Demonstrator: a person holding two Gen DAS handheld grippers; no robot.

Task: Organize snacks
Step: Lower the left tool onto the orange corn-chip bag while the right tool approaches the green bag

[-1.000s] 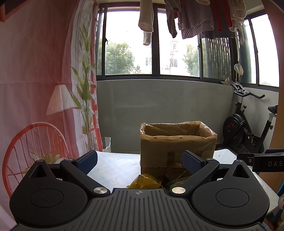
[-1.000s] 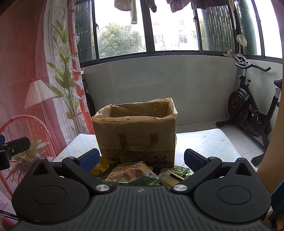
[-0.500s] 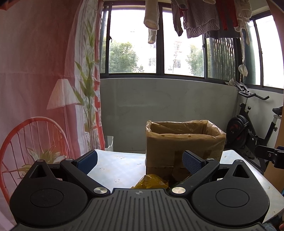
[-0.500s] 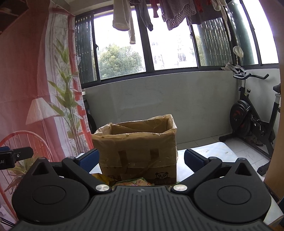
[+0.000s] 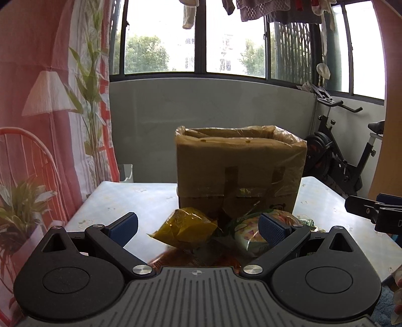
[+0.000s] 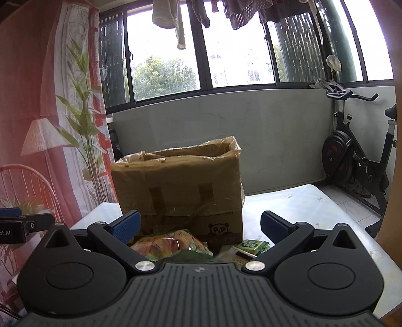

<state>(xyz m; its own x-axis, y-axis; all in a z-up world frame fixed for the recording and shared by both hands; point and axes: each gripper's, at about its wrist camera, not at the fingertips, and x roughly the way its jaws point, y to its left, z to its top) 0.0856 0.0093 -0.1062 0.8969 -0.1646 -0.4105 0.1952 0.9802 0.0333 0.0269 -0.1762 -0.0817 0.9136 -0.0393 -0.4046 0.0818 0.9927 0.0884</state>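
A brown cardboard box lined with clear plastic stands open-topped on a pale table. In front of it lie snack packs: a yellow bag, a green and pink bag, and a small green packet. My left gripper is open, hovering just short of the yellow bag, nothing between its fingers. My right gripper is open above the green and pink bag, holding nothing. The right gripper's finger shows at the left wrist view's right edge.
A printed pink curtain hangs left of the table. An exercise bike stands on the floor at the right. Laundry hangs above the windows. A wooden panel borders the right edge.
Both grippers tilted down and came closer to the table; the snack packs in front of the box are now in fuller view. Both stayed open.
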